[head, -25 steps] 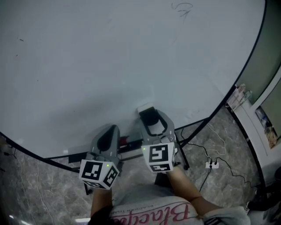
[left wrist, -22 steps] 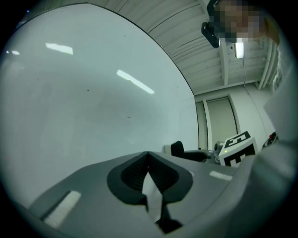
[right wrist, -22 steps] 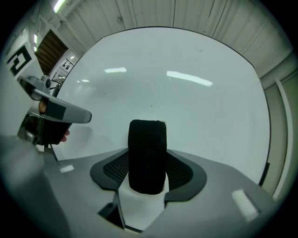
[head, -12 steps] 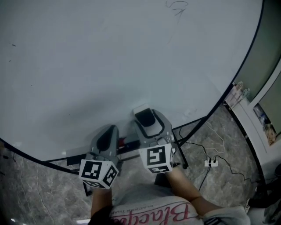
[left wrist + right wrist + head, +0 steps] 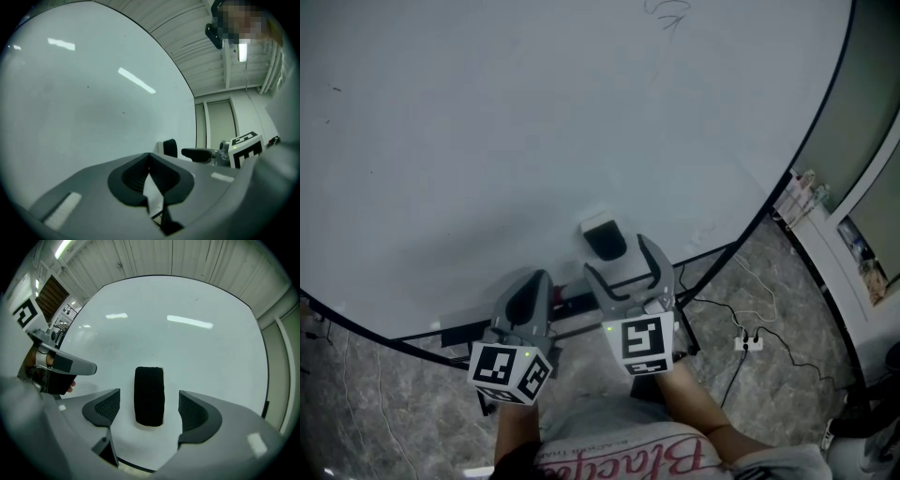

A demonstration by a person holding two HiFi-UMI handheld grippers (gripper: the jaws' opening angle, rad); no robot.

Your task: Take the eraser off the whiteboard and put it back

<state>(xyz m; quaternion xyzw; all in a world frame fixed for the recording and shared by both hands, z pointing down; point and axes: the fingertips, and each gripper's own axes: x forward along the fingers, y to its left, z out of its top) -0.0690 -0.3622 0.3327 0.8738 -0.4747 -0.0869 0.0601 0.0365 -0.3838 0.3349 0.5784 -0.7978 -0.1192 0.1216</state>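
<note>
Whiteboard (image 5: 487, 141) filled the background, with the eraser (image 5: 605, 239) clinging upright to its face. The right hand-held gripper (image 5: 619, 259) was opening, its jaws flanking the eraser without touching it, apparently letting it go there. The left hand-held gripper (image 5: 530, 291) waited alongside, pressed together and empty.

The eraser (image 5: 604, 236) is sitting on the whiteboard (image 5: 487, 141), right in front of the right gripper (image 5: 621, 258), between its opening jaws (not touching them). The left gripper (image 5: 538, 281) is hanging just left of it, near the board's bottom edge.
</note>
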